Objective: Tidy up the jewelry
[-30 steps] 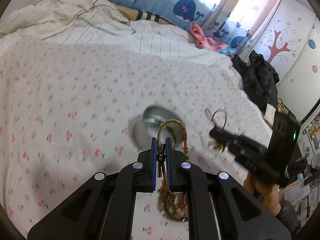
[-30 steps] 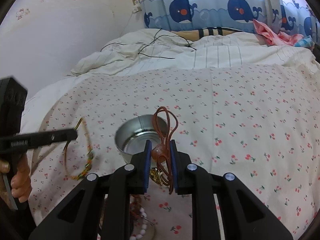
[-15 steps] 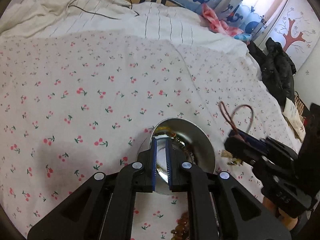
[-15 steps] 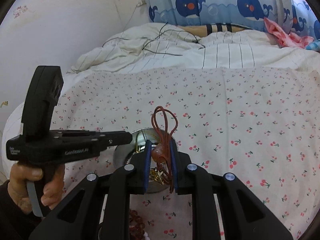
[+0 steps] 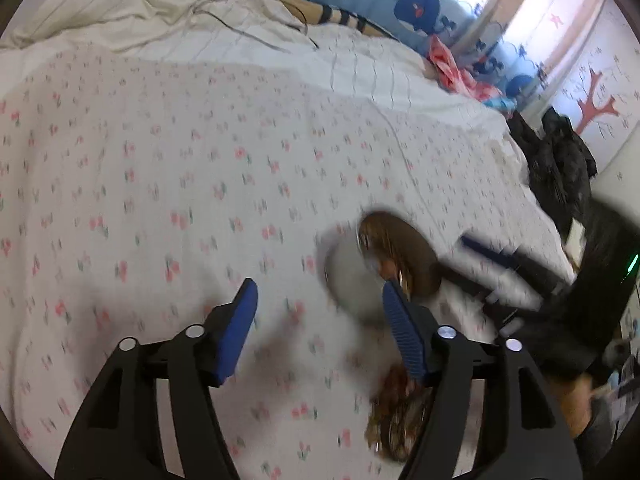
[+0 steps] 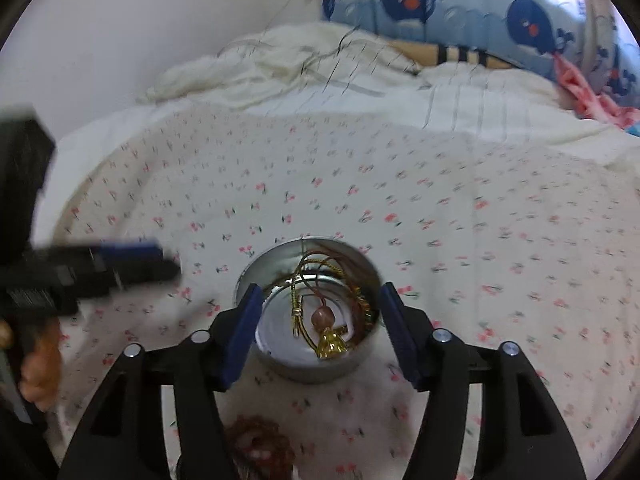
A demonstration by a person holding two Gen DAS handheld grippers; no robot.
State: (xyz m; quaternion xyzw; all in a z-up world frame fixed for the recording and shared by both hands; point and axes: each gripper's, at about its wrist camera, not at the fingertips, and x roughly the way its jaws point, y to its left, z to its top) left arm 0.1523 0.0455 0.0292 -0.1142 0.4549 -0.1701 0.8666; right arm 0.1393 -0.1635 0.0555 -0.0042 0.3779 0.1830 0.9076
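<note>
A steel bowl (image 6: pixel 312 372) stands on the cherry-print bedsheet (image 6: pixel 460 248). In it lie a gold braided bracelet (image 6: pixel 298 300) and a red cord necklace (image 6: pixel 322 314) with a pink bead and gold pendant. My right gripper (image 6: pixel 320 332) hangs over the bowl, its jaws opening, the pads touching nothing. In the left wrist view the bowl (image 5: pixel 348 280) is blurred. My left gripper (image 5: pixel 320 324) is just left of it, its jaws opening with only sheet between them. A heap of brown beads (image 6: pixel 256 444) lies on the sheet in front of the bowl.
A crumpled white duvet (image 6: pixel 280 68) with dark cables lies at the back, below a whale-print curtain (image 6: pixel 440 4). Black clothing (image 5: pixel 560 160) sits past the bed's right edge, with pink cloth (image 5: pixel 452 72) by the curtain. A hand (image 6: pixel 36 368) holds the left gripper's handle.
Both grippers have gone from shut to open. The gold bracelet and the red cord necklace have dropped into the bowl. The left gripper has shifted left of the bowl.
</note>
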